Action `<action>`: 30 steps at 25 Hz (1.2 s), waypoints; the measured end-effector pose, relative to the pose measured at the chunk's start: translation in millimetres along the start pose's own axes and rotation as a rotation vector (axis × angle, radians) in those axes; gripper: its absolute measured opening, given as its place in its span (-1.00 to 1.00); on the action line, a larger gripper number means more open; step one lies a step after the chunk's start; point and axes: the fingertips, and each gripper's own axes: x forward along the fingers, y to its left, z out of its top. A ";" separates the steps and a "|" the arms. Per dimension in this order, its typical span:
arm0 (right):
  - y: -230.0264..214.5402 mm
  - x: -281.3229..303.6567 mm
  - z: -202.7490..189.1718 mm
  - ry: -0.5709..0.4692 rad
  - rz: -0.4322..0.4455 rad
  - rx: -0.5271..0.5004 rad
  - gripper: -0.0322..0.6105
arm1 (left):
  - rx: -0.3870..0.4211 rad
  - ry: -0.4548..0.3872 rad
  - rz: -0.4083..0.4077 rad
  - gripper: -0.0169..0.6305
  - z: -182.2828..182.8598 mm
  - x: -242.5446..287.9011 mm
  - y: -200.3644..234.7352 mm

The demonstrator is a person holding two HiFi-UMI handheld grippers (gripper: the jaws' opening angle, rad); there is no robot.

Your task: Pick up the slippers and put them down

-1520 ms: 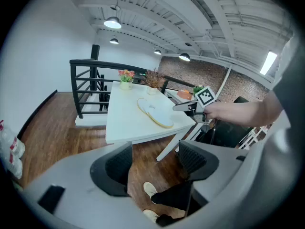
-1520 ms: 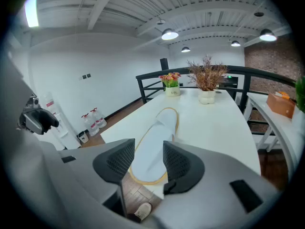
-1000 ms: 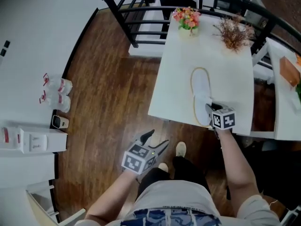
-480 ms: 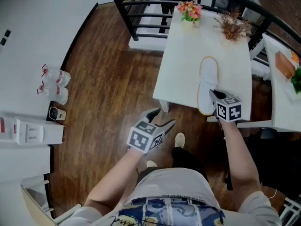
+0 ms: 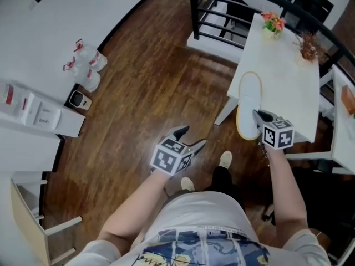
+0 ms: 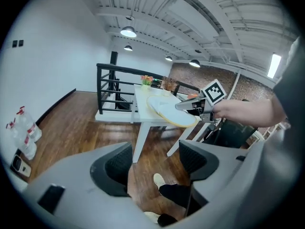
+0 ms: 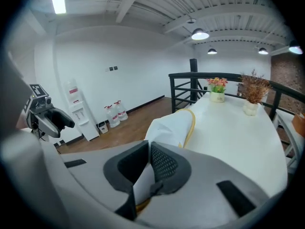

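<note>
A white slipper with a yellow rim hangs above the near left edge of the white table. My right gripper is shut on its near end. In the right gripper view the slipper runs out from between the pads of the right gripper, pinched thin. My left gripper is open and holds nothing, over the wooden floor to the left of the table. From the left gripper view, past the left gripper itself, the slipper shows held in the right gripper. A second slipper is not in view.
On the table's far end stand a flower pot and a dried plant. A black railing runs behind it. Water bottles and a dispenser line the left wall. The person's feet stand near the table leg.
The right gripper has closed on the slipper's near end and raised it off the tabletop toward the table's edge. The left gripper has moved across the floor. The head view has swung.
</note>
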 end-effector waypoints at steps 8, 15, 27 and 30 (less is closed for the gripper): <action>109.2 98.0 -25.0 0.071 0.112 -0.018 -0.83 | -0.126 -0.012 0.097 0.02 -76.8 -61.2 80.0; 114.0 215.4 -57.3 0.169 0.188 -0.046 -0.83 | -0.204 0.007 0.159 0.02 -110.9 -15.5 129.4; 45.1 532.0 -244.3 0.331 0.297 -0.074 -0.83 | -0.387 0.075 0.203 -0.03 -212.3 220.4 271.4; 31.1 598.8 -285.6 0.331 0.301 -0.060 -0.83 | -0.382 0.057 0.208 -0.03 -229.5 274.8 309.0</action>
